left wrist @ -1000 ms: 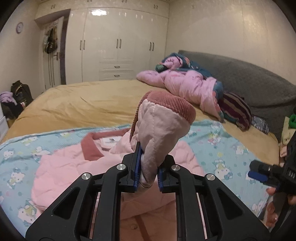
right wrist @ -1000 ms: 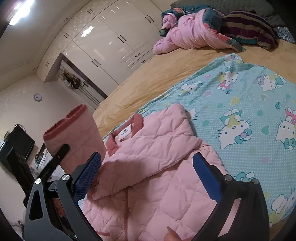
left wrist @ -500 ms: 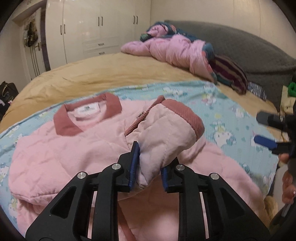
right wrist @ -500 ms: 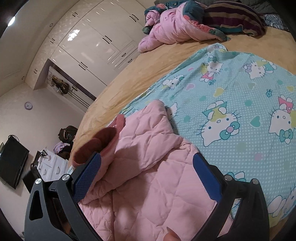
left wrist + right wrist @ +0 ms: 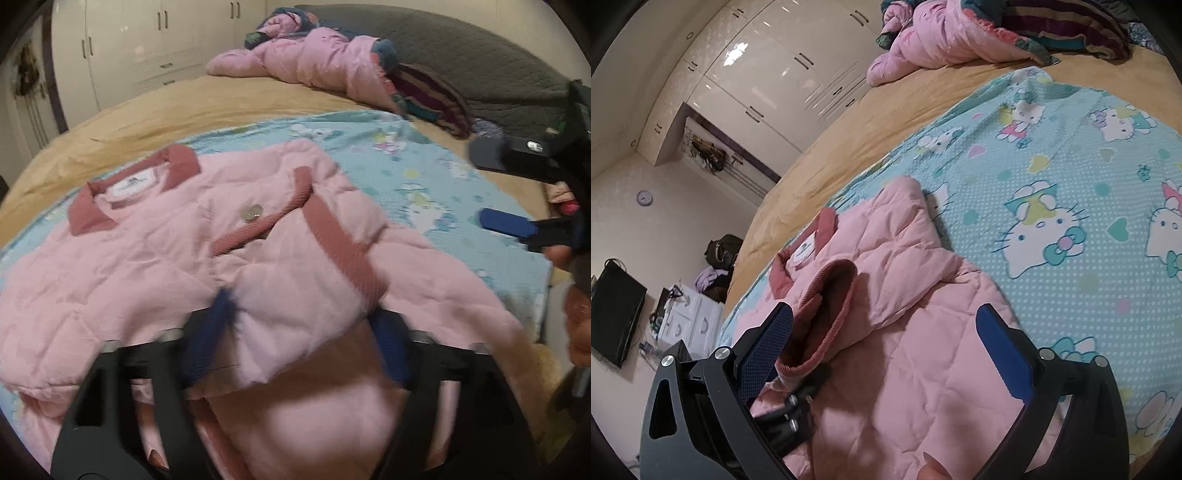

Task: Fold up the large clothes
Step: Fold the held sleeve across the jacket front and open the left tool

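Your left gripper (image 5: 295, 336) is blurred; its jaws stand apart around the sleeve (image 5: 295, 295) folded over the jacket (image 5: 122, 258). Your right gripper (image 5: 886, 339), at 3 o'clock, gapes empty.

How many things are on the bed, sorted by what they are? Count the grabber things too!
Pink jackets: 2 (near pink jacket, far pink jacket)
Cat blanket: 1
Striped cloth: 1
Grippers: 2 (left gripper, right gripper)
Total: 6
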A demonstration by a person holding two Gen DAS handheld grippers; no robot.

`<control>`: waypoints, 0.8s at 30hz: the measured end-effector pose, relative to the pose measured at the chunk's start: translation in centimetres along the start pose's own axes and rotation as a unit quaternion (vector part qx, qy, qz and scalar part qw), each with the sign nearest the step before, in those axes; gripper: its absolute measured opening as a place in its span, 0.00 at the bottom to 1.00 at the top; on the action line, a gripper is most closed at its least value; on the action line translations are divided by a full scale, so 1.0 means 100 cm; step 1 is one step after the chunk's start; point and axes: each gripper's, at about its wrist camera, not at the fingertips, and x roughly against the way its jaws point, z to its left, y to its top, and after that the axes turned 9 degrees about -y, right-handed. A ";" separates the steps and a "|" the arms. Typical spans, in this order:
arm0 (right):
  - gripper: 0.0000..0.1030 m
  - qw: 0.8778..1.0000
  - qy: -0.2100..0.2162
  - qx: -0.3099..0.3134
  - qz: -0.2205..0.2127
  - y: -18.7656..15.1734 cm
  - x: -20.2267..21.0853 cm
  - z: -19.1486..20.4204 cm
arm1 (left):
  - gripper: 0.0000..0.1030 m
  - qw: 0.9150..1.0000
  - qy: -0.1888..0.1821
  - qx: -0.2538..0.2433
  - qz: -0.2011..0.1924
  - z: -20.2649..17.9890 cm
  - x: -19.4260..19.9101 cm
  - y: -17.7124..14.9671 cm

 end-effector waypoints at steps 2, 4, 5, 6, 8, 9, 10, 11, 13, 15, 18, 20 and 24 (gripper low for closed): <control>0.96 1.000 0.011 0.002 0.012 0.000 -0.005 0.006 | 0.91 1.000 -0.011 0.008 0.000 0.000 0.005 -0.003; 0.96 0.999 0.016 0.015 0.028 -0.001 -0.012 0.015 | 0.91 1.000 -0.014 0.021 0.012 0.006 0.012 -0.008; 0.96 0.999 0.022 0.025 0.040 -0.003 -0.018 0.022 | 0.91 0.999 -0.016 0.030 0.014 0.010 0.016 -0.009; 0.96 0.998 0.028 0.030 0.047 -0.004 -0.022 0.028 | 0.91 0.999 -0.022 0.044 0.011 0.019 0.024 -0.010; 0.96 0.996 0.048 0.036 0.063 -0.005 -0.033 0.038 | 0.91 0.997 -0.023 0.068 0.001 0.032 0.040 -0.012; 0.96 0.995 0.051 0.038 0.071 -0.005 -0.041 0.045 | 0.91 0.996 -0.017 0.084 -0.009 0.044 0.052 -0.012; 0.96 0.995 0.053 0.039 0.075 -0.004 -0.046 0.049 | 0.91 0.995 -0.008 0.094 -0.016 0.053 0.060 -0.013; 0.96 0.995 0.050 0.042 0.079 -0.002 -0.054 0.055 | 0.91 0.994 0.002 0.104 -0.024 0.061 0.070 -0.014; 0.96 0.995 0.040 0.054 0.078 0.004 -0.068 0.064 | 0.91 0.991 0.025 0.124 -0.044 0.081 0.093 -0.015; 0.96 0.994 0.029 0.059 0.088 0.009 -0.084 0.071 | 0.91 0.987 0.052 0.137 -0.065 0.101 0.117 -0.019; 0.96 0.993 0.020 0.053 0.103 0.014 -0.107 0.074 | 0.91 0.979 0.079 0.166 -0.094 0.131 0.149 -0.028; 0.94 0.993 0.008 0.041 0.111 0.015 -0.120 0.069 | 0.91 0.971 0.093 0.192 -0.109 0.150 0.165 -0.033; 0.56 0.992 -0.009 0.065 0.105 0.011 -0.129 0.071 | 0.91 0.952 0.115 0.247 -0.139 0.186 0.193 -0.048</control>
